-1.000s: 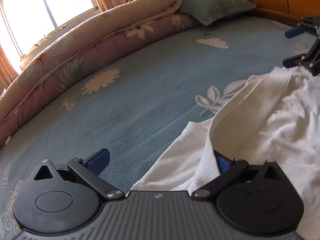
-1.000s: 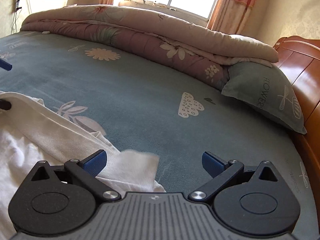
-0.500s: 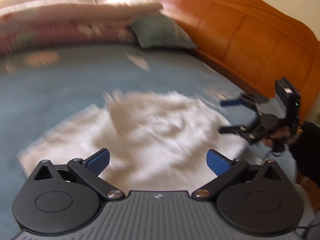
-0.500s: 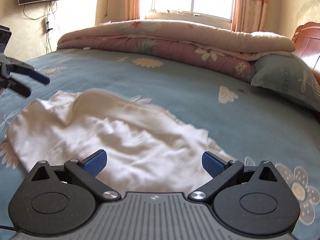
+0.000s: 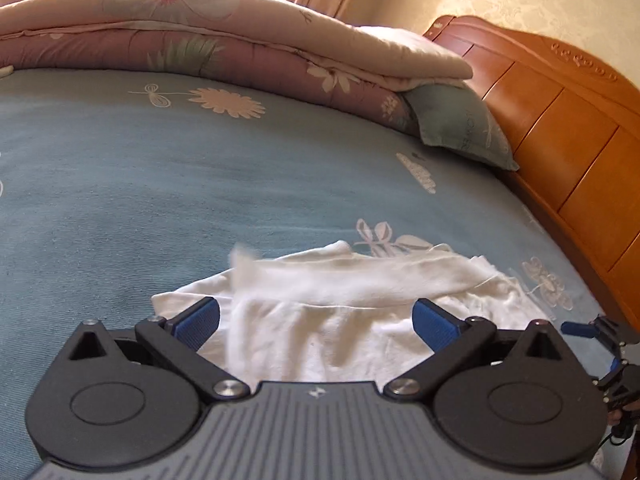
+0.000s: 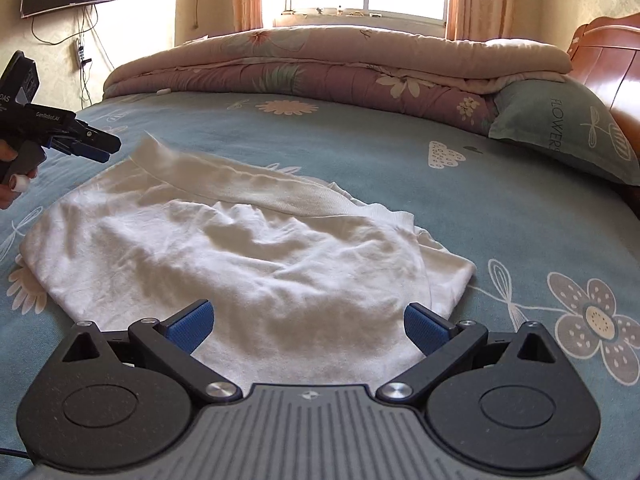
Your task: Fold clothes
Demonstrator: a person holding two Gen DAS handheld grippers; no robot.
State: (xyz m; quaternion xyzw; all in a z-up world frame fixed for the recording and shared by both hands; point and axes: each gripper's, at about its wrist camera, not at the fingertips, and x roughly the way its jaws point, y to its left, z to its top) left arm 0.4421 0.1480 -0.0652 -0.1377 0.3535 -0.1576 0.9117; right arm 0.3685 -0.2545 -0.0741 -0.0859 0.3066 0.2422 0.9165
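Ahead of the left gripper (image 5: 316, 318), in its own wrist view, the white garment (image 5: 352, 300) lies rumpled on the blue bedsheet (image 5: 160, 184). Its near edge runs under and between the jaws, which stand spread wide with nothing pinched. A folded band of cloth lies across the far side of the garment, beyond the fingertips. The right gripper (image 5: 596, 344) shows low at the right edge, just off the garment's right corner. Well beyond the jaws are the rolled quilt (image 5: 224, 44), a green pillow (image 5: 456, 124) and the wooden headboard (image 5: 560, 128).

Ahead of the right gripper (image 6: 306, 322), in its own wrist view, the same garment (image 6: 248, 256) spreads out from between the jaws towards the far left. These jaws also stand spread and empty, with cloth passing beneath them. The doubled band crosses the garment's far edge. The left gripper (image 6: 86, 146) hangs at the far left, just clear of the garment's far corner. In this view its jaws are seen edge-on, so their spread cannot be told here.

Judgement: one fold appears laid and both tools released, so the step in hand is repositioning between folds. The body is wrinkled and the outline uneven. The next move likely calls for each gripper to descend on an edge or corner, close on the layers there, and carry them across evenly. A shallow pinch risks catching one layer only.
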